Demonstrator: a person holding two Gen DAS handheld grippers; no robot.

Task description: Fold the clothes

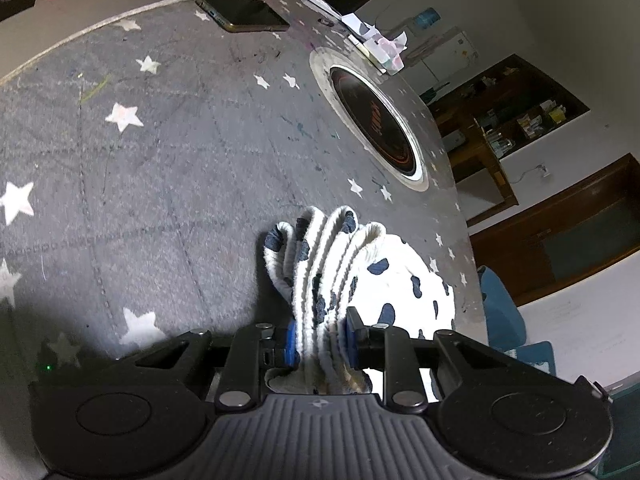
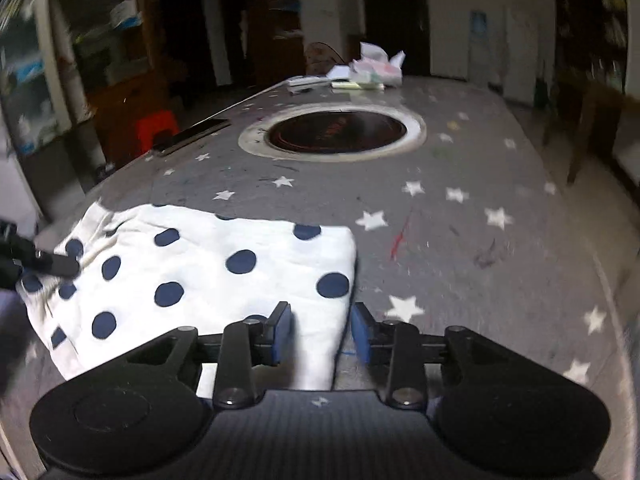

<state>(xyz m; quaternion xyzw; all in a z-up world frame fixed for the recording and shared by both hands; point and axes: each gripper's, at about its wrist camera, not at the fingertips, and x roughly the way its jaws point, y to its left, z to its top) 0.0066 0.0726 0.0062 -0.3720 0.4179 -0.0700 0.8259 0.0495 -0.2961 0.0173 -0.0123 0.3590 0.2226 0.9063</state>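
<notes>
A white garment with dark blue dots (image 2: 208, 272) lies folded on the grey star-patterned table (image 2: 460, 240) at the near left. My left gripper (image 1: 322, 340) is shut on a bunched ribbed edge of the garment (image 1: 320, 264); it also shows at the left edge of the right wrist view (image 2: 52, 264). My right gripper (image 2: 322, 338) is open, its jaws apart on either side of the garment's near right corner, with cloth between the pads but not pinched.
A round dark burner with a pale ring (image 2: 336, 132) is set into the table's middle. A phone (image 1: 244, 14) lies near the far edge. Papers and packets (image 2: 372, 70) lie at the far end. A red stool (image 2: 156, 128) stands beside the table.
</notes>
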